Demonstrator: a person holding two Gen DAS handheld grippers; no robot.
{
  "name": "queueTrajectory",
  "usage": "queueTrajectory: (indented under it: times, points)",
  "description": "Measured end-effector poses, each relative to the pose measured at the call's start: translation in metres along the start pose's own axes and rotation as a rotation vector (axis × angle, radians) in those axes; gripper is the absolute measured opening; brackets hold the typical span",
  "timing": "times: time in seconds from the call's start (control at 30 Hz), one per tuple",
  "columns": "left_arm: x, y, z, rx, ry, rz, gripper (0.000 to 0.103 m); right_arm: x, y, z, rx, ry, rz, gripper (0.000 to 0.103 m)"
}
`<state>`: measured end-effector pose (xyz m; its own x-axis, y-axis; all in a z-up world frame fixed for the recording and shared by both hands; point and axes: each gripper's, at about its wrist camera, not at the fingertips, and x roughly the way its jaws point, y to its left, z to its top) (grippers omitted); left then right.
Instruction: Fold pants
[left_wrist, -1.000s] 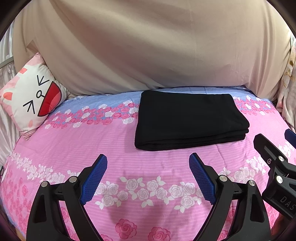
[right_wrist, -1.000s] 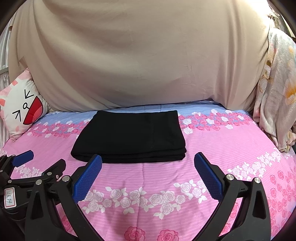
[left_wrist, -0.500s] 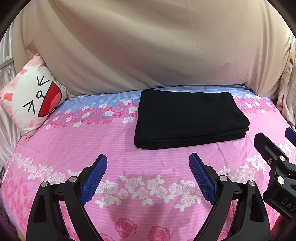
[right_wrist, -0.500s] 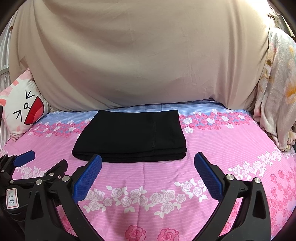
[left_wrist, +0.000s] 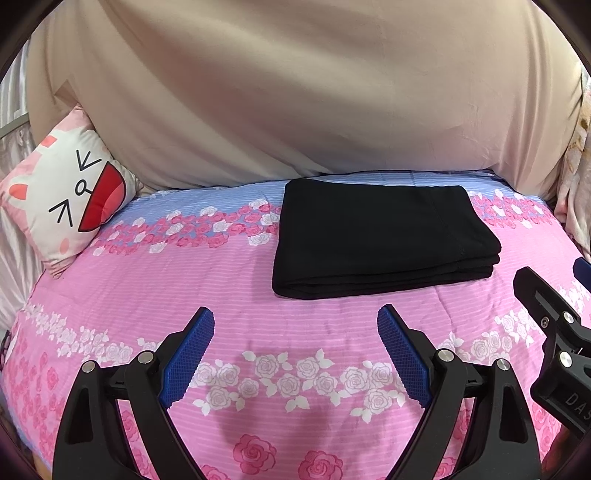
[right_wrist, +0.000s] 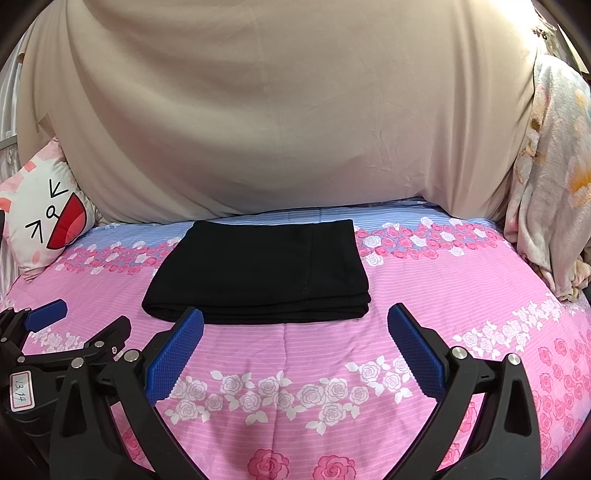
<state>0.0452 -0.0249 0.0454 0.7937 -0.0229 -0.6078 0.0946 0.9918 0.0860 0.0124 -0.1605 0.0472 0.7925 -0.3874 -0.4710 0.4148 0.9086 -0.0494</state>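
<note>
Pants (left_wrist: 380, 236) lie folded in a neat black stack on bed (left_wrist: 184, 295), toward its far side. Left gripper (left_wrist: 295, 332) and right gripper (right_wrist: 295, 332) hover nearby, both wide, empty. Risk: a stray finger catching the near edge would drag layers apart.

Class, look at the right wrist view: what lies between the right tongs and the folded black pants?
Only bare pink rose-print bedsheet separates the open right tongs from the folded black pants; the right wrist view shows it.
</note>
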Motion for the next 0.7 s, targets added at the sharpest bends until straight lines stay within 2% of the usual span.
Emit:
queueTrajectory:
  times: [0.7]
  points:
    - [0.0015,0.0029,0.0009,0.003,0.003,0.008,0.088,0.0001,-0.001,0.0005,0.0,0.0,-0.002,0.098]
